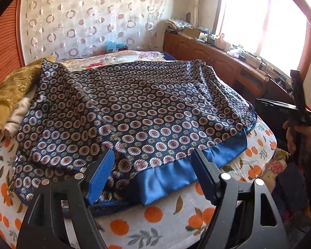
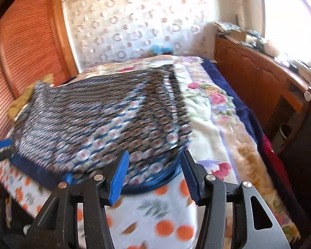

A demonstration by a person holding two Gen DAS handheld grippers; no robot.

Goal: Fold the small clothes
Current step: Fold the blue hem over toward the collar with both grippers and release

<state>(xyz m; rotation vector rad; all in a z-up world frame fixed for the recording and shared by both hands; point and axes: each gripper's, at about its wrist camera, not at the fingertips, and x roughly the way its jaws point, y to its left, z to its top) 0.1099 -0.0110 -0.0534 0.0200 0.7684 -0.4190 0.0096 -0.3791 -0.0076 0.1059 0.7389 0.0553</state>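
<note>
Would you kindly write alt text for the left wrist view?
The open left gripper hovers over the blue satin hem of a navy medallion-print garment spread on an orange-print blanket. A gold cloth lies at left.

Daylight pours in through the window (image 1: 265, 27) on the right, so bright the panes burn out to plain white; it washes the cabinet top (image 1: 228, 51) beneath in glare; the rest of the room sits warm and evenly lit, with only soft shadows. The left wrist view is sharp; the right wrist view is smeared, the patterned cloth (image 2: 105, 120) streaked sideways; both bend strongly at the edges, with dark corners.
</note>
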